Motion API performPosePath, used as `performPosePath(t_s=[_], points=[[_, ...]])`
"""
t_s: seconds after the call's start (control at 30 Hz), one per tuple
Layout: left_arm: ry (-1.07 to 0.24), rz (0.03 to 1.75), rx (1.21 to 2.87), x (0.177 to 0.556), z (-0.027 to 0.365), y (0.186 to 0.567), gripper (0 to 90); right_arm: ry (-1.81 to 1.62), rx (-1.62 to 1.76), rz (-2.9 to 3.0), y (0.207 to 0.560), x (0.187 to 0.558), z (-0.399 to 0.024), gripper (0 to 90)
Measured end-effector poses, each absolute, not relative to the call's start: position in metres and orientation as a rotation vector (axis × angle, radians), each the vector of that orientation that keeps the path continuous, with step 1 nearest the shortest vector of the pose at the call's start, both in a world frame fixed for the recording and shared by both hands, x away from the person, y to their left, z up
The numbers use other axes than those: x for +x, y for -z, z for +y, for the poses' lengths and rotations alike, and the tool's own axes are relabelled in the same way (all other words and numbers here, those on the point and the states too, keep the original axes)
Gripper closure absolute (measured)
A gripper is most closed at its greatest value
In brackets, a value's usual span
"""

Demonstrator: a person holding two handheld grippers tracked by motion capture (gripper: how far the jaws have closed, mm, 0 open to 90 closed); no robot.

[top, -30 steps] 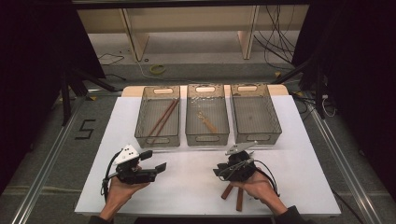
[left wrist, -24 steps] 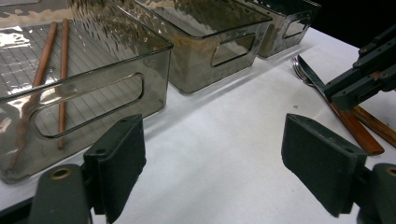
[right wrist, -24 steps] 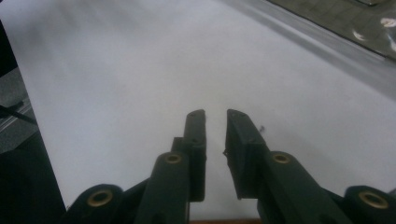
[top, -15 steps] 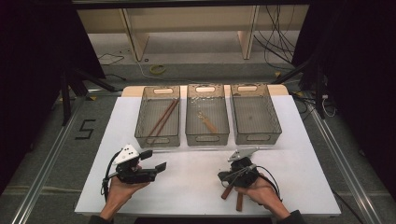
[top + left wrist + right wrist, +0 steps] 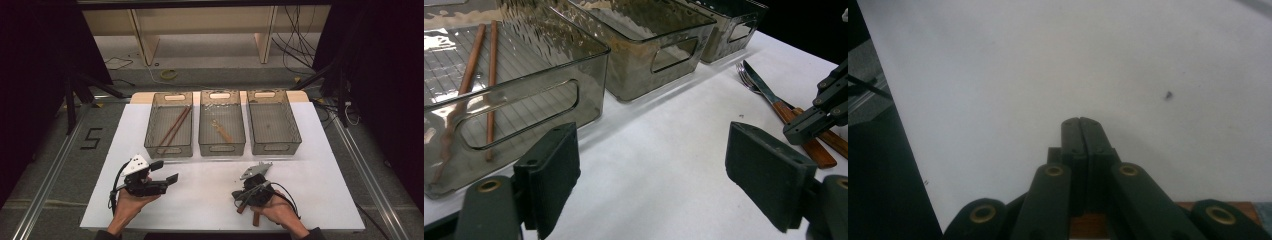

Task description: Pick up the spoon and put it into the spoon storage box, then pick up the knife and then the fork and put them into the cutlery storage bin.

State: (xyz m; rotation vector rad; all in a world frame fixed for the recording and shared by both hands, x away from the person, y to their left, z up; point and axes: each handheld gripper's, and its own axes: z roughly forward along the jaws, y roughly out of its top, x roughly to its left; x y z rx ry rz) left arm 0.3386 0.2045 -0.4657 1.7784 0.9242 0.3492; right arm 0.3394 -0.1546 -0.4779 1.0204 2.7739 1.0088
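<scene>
Open left claw (image 5: 654,185) above white table (image 5: 664,145), chopsticks (image 5: 479,75) in nearest bin (image 5: 549,100), wooden-handled cutlery (image 5: 794,120) at right.

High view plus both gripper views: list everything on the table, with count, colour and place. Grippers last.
Table: one, white top, the bins at its far side.
Bins: three, clear smoky grey, side by side in a row.
Chopsticks: two, brown, lying in the left bin.
Small utensil: one, tan with a pale end, in the middle bin; too small to tell what kind.
Knife: one, steel blade and brown wooden handle, on the table by the right gripper.
Fork: one, steel tines, lying beside the knife.
Left gripper: one, black, open, at the near left.
Right gripper: one, black, shut, over the brown handles at the near right.
</scene>
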Motion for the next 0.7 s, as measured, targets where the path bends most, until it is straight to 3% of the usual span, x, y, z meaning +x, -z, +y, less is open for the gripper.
performPosePath(t_s=[0.7], points=[[-0.354,0.922,1.784,0.337,0.204,0.465,21.2,-0.902,1.020,2.849,0.479,0.323,-0.181,90.0]])
